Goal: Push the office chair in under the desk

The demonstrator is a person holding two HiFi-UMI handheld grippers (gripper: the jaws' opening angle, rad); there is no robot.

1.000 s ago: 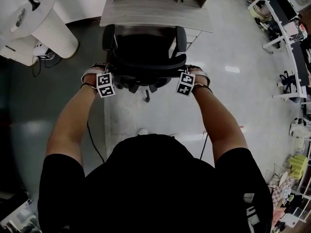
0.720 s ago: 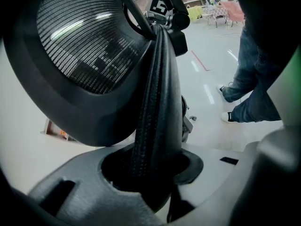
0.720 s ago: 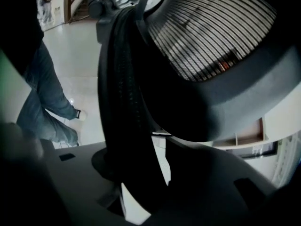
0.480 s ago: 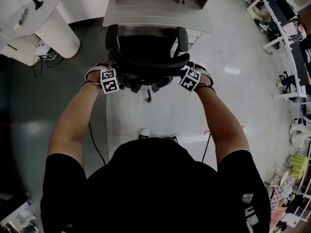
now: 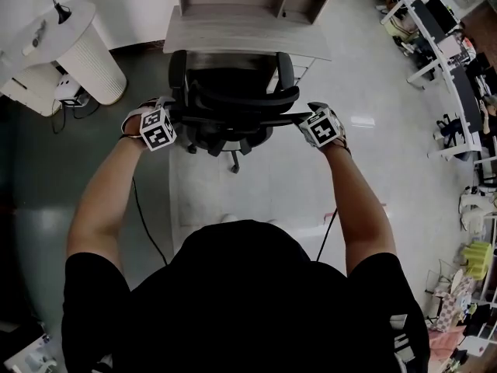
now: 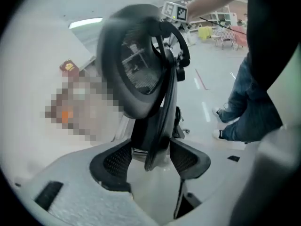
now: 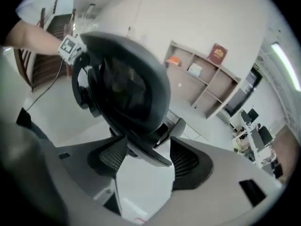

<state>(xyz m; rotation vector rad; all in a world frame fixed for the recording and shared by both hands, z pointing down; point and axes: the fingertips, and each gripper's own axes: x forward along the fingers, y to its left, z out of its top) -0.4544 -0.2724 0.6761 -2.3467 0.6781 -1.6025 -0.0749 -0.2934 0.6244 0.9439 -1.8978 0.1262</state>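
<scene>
- Office chair [image 5: 233,92] stands at twelve o'clock, up against the desk [image 5: 241,31].
- My left gripper [image 6: 149,158] and right gripper [image 7: 143,160], jaws just opening, loosely straddle its backrest rim.

floor [image 5: 373,177]: pale glossy tile, darker grey at left | white ribbed round stand [image 5: 89,57]: upper left, near wall | black cable [image 5: 142,216]: trailing over floor | rows of work desks [image 5: 458,92]: far right | open wooden shelf unit [image 7: 207,86]: before white wall [image 7: 188,13], brown book [image 7: 218,53] on top | ceiling strip light [image 7: 282,62]: lit
</scene>
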